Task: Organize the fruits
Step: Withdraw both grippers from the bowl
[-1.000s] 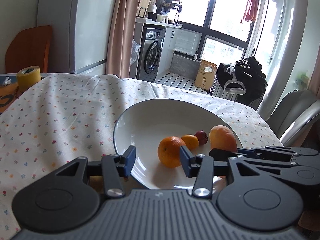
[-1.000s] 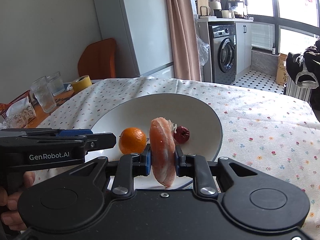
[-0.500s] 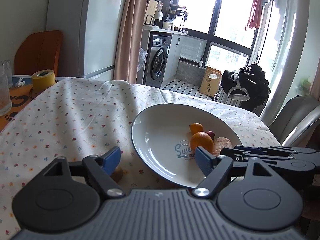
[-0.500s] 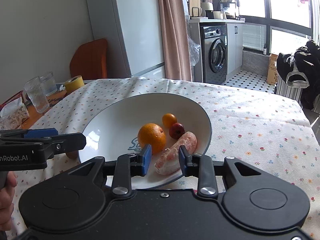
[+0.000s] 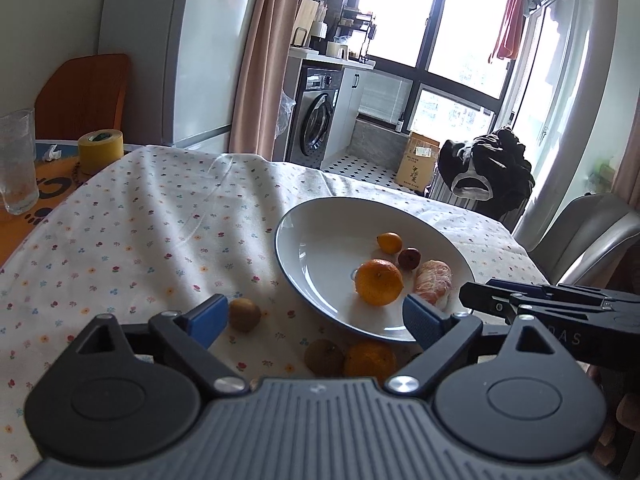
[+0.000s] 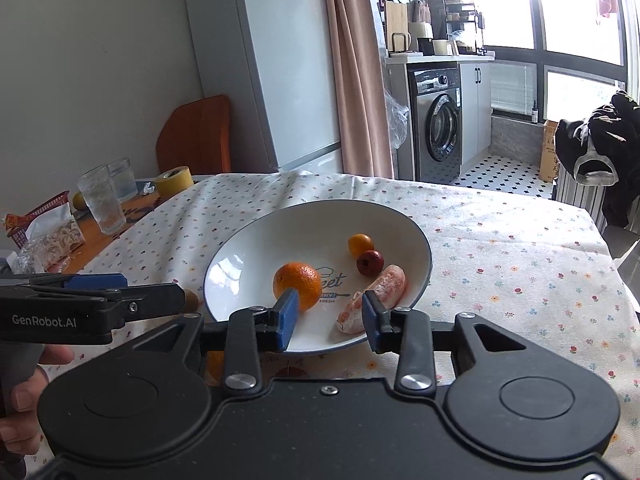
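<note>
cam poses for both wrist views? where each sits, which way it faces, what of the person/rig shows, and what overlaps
Left wrist: on the left tool, jaws open, facing across the table at the plate; right tool enters from the right; kiwi on the cloth.
Right wrist: on the right tool, jaws open, facing the plate from its other side; left tool and a hand at left.
Shared: plate, orange, peeled segment, washing machine.
</note>
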Available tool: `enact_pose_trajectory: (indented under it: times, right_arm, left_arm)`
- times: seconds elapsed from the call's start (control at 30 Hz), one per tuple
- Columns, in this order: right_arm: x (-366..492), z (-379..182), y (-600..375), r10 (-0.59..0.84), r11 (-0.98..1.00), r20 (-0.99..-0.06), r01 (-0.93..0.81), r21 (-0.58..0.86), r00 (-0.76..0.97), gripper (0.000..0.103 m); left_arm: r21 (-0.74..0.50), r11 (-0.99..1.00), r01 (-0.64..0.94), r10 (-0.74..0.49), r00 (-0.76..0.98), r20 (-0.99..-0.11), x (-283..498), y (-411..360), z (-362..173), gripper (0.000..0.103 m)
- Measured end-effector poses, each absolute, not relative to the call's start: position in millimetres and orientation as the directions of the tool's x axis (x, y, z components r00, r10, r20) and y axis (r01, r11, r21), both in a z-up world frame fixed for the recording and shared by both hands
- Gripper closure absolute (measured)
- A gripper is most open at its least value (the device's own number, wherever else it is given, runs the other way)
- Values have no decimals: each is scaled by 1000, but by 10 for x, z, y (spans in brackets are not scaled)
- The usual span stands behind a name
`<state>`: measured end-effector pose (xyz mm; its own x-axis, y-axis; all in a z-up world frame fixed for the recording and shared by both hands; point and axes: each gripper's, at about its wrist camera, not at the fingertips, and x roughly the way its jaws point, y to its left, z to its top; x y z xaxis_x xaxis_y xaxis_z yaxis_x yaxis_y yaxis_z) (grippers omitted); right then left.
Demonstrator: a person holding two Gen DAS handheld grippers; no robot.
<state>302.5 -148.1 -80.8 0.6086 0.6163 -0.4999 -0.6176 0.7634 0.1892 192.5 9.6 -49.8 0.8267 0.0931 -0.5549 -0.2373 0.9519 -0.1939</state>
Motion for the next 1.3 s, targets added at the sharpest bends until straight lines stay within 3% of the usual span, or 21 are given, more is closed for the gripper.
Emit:
enact_pose_trajectory:
  times: [0.33,0.4,0.5,0.67,1.3]
  right_arm:
    - [2767,-650,-1572,638,750,-462,-632,195,616,42]
    - [2723,-629,-1593,641,750,-452,-630,200,620,24]
    - [2642,-593,-1631,635,758,-434,-624,191,639,7]
    - [2571,-559,-1709,651,747,-427,-630,213,628,0]
    - [2260,-551,-1912,673,732,-379,-643,223,635,0]
  left_arm:
    - [-209,951,-228,81,834,-546,1700,124,-376,7]
    - [-212,951,-225,75,834,-546,1662,133,-358,7]
    - [-213,950,-228,78,833,-548,1605,150,-334,5]
    - [-210,955,-207,62,837,-544,1510,139,-295,0]
    - [-196,960,-198,65,843,-535,1196,139,-252,0]
